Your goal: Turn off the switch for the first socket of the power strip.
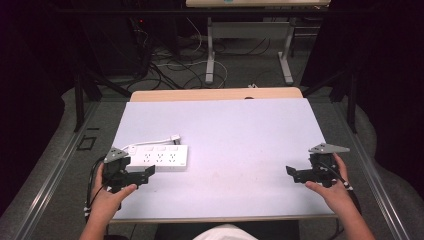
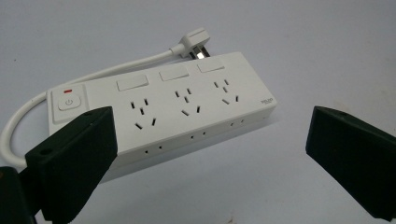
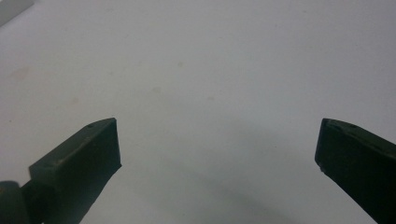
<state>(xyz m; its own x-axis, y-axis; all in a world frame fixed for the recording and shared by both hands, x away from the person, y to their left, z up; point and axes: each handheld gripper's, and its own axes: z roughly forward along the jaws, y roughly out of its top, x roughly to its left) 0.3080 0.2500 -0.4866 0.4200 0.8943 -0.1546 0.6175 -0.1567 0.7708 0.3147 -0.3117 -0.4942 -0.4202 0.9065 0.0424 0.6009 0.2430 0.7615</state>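
White power strip (image 1: 160, 158) is lying lower left of frame; left gripper (image 1: 145, 174) is hovering beside it, jaws gaping wide, empty, while right gripper (image 1: 292, 173) is idling lower right, likewise wide and empty.

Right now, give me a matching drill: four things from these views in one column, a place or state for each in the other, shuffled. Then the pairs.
Things:
1. power strip
2. plug
3. left tool
4. right tool

Place or state:
A. open, over bare table near the right edge
B. lying past the strip's far side, on its cord
C. flat on the table, left of centre
D. open, right beside the strip's switch end

Pairs: 1-C, 2-B, 3-D, 4-A
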